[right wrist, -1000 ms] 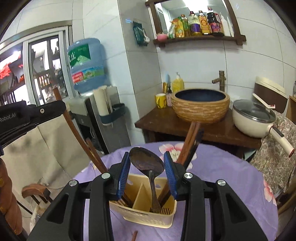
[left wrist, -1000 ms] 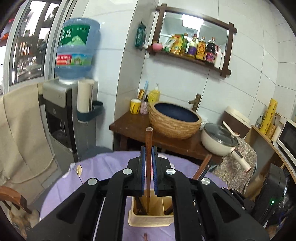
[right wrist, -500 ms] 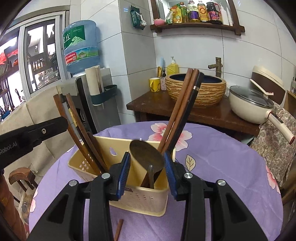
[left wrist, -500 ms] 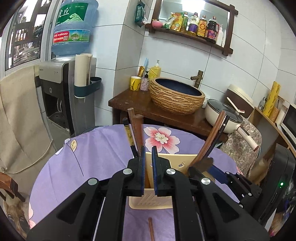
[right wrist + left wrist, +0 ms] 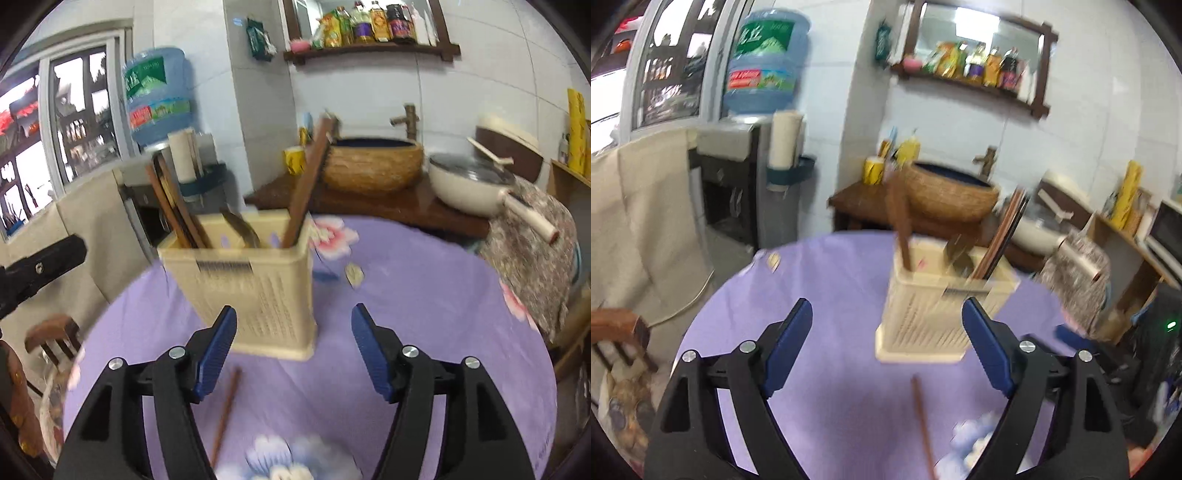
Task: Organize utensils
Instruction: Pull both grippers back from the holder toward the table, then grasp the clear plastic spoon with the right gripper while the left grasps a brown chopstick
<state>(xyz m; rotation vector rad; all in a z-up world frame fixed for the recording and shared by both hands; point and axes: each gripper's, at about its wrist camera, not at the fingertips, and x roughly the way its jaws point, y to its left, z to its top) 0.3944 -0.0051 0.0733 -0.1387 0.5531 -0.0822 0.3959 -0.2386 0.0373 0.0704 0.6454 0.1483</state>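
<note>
One chopstick [image 5: 226,413] lies loose on the purple tablecloth [image 5: 424,295], at 6 o'clock of the cream holder [image 5: 258,291]. Left gripper [image 5: 886,347] and right gripper [image 5: 291,350] have just been opening, nothing between them. Risk: grabbing low could knock over the holder.

Walls: white tile [image 5: 369,96], glossy
Window: metal-framed [image 5: 55,122], at left, bright daylight behind
Shelf: dark wood [image 5: 369,48], high on wall, lined with bottles
Side table: dark wood [image 5: 369,210], bearing woven basin [image 5: 373,166] and cream pan [image 5: 469,184]
Corner: water dispenser [image 5: 731,184] topped by blue bottle [image 5: 764,66]
Round table: purple floral cloth [image 5: 406,295]
</note>
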